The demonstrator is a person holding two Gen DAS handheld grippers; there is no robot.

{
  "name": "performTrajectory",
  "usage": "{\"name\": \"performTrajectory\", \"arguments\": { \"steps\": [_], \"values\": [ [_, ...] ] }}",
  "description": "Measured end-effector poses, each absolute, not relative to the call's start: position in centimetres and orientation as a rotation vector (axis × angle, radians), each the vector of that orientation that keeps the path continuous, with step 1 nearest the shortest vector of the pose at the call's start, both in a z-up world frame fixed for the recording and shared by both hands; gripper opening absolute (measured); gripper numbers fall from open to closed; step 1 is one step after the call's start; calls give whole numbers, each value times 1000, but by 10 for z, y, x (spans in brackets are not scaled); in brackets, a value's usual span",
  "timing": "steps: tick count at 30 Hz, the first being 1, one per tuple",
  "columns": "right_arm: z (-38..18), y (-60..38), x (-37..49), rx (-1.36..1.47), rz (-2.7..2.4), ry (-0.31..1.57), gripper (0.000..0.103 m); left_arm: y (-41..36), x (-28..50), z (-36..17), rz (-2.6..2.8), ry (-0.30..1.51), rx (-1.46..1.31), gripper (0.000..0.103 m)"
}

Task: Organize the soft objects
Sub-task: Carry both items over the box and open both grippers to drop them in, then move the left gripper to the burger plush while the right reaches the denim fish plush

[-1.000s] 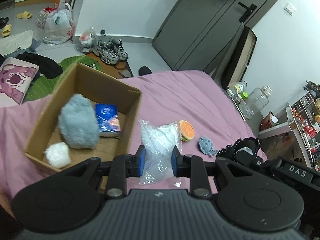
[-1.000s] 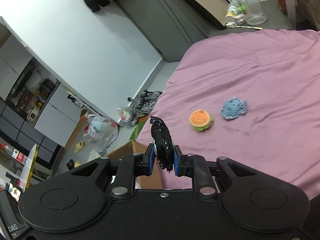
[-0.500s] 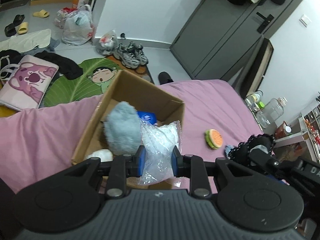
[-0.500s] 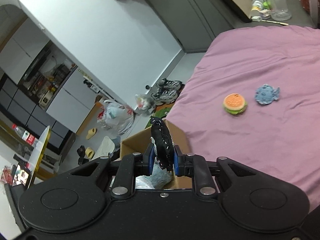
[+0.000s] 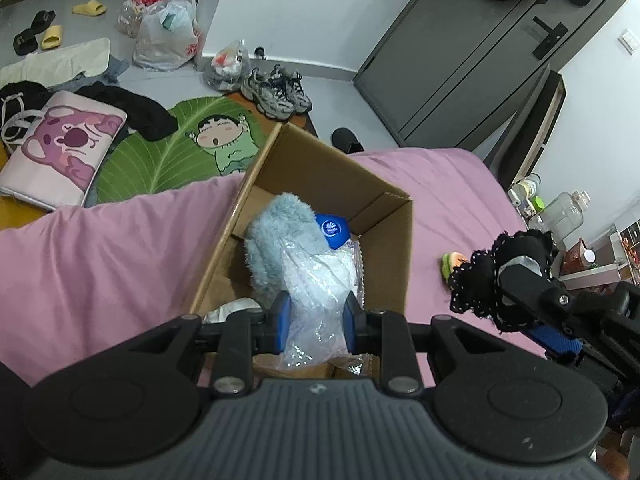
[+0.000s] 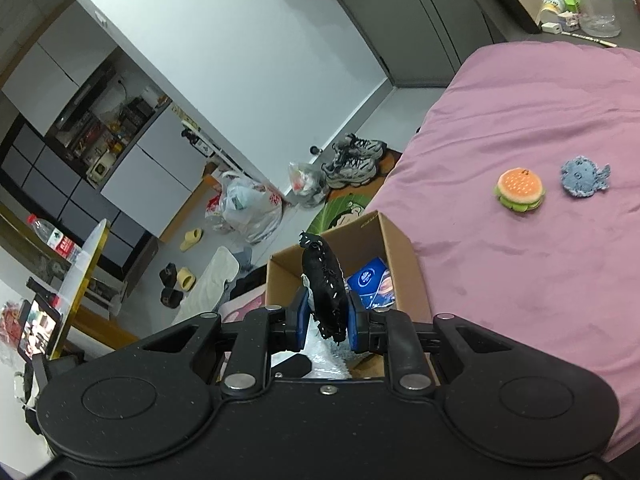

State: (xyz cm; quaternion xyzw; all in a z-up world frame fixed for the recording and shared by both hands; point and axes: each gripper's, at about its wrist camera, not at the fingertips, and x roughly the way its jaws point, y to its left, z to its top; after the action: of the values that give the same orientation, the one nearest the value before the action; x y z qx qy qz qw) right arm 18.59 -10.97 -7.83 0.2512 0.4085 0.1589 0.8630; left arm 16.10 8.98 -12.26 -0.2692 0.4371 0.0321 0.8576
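Dropping soft items into the box (image 5: 384,216).
Left gripper (image 5: 314,326) clamps a bag (image 5: 320,280) over it; right gripper (image 6: 326,320) grips black lace (image 6: 324,284); release next.

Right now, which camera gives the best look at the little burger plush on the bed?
The right wrist view: the burger plush lies fully in sight on the pink bedspread, beside the blue crochet toy. In the left wrist view, only its edge peeks from behind the black lace item.
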Motion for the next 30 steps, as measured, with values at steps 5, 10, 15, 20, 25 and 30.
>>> {"name": "performTrajectory", "arguments": {
  "steps": [5, 10, 15, 20, 25, 30],
  "values": [
    [-86, -102, 190, 504, 328, 879, 19, 92, 168, -138, 61, 967, -574, 25],
    [-95, -98, 194, 499, 317, 907, 19, 88, 173, -141, 42, 990, -539, 44],
    [-99, -94, 195, 492, 320, 928, 24, 91, 172, -131, 78, 960, -519, 59],
    [-96, -93, 192, 475, 327, 938, 43, 96, 170, -124, 114, 948, -527, 60],
    [-86, -102, 187, 490, 330, 914, 51, 95, 166, -115, 140, 929, -511, 71],
    [-79, -122, 184, 506, 298, 893, 58, 83, 163, -102, 143, 892, -466, 83]
  ]
}}
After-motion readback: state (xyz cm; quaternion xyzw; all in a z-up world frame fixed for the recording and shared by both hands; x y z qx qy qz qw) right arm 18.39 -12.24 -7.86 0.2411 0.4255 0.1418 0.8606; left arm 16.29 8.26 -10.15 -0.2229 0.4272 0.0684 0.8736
